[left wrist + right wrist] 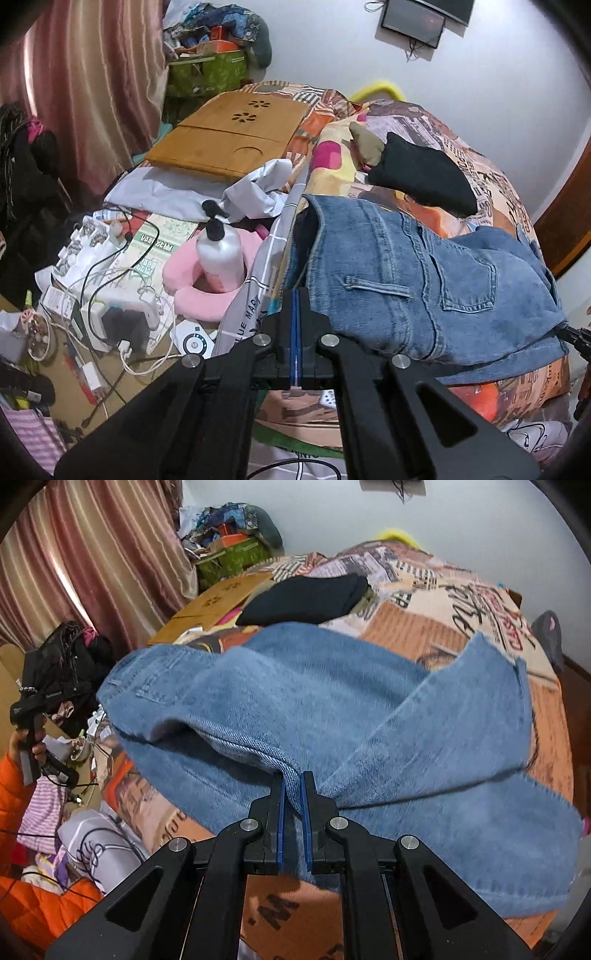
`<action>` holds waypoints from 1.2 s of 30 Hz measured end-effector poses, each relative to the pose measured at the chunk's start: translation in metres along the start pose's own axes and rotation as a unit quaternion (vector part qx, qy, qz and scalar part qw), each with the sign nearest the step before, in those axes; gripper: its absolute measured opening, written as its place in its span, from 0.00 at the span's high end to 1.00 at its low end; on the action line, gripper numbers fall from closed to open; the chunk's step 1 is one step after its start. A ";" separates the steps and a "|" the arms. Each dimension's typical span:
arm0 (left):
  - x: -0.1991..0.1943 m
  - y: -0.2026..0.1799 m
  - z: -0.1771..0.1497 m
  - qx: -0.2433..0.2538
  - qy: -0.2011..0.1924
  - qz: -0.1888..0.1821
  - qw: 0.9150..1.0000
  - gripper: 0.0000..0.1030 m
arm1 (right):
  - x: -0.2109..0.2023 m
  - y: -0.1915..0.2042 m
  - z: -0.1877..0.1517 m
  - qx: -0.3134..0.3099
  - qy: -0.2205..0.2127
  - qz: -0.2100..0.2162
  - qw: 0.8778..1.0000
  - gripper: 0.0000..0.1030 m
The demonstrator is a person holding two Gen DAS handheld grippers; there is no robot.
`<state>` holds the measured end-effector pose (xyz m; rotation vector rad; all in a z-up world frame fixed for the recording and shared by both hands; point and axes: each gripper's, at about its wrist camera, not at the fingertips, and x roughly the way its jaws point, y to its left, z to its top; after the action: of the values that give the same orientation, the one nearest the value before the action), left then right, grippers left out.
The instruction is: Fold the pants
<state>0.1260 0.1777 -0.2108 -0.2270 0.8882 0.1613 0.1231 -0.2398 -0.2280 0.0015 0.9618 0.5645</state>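
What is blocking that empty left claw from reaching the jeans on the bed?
Nothing visible. The left claw, closed and empty, sits right at the waist edge of the jeans with no object between them. The right claw already pinches a denim fold.

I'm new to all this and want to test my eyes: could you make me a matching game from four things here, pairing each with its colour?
Things:
1. jeans
2. neck pillow
3. folded garment
4. lap desk

Colours:
A. black
B. light brown wood
C. blue
D. pink

Pairs: 1-C, 2-D, 3-A, 4-B
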 end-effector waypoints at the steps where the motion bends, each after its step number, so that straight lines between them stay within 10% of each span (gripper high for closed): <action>1: 0.000 -0.007 0.003 0.008 0.000 0.001 1.000 1.00 | 0.002 0.000 -0.002 0.001 0.002 0.000 1.000 0.92; 13: -0.002 -0.110 0.056 0.082 -0.025 -0.040 0.996 0.90 | -0.031 -0.008 0.006 0.008 0.006 0.000 1.000 0.75; 21: 0.020 -0.183 0.085 0.112 -0.032 -0.072 0.991 0.56 | -0.056 -0.060 0.043 0.029 -0.049 -0.057 0.997 0.60; 36: 0.119 -0.245 0.129 0.125 -0.007 -0.057 0.990 0.44 | 0.044 -0.198 0.133 0.108 -0.022 -0.121 0.986 0.54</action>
<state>0.3533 -0.0191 -0.1938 -0.0422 0.8708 -0.0565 0.3352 -0.3573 -0.2335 0.0895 0.9604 0.2337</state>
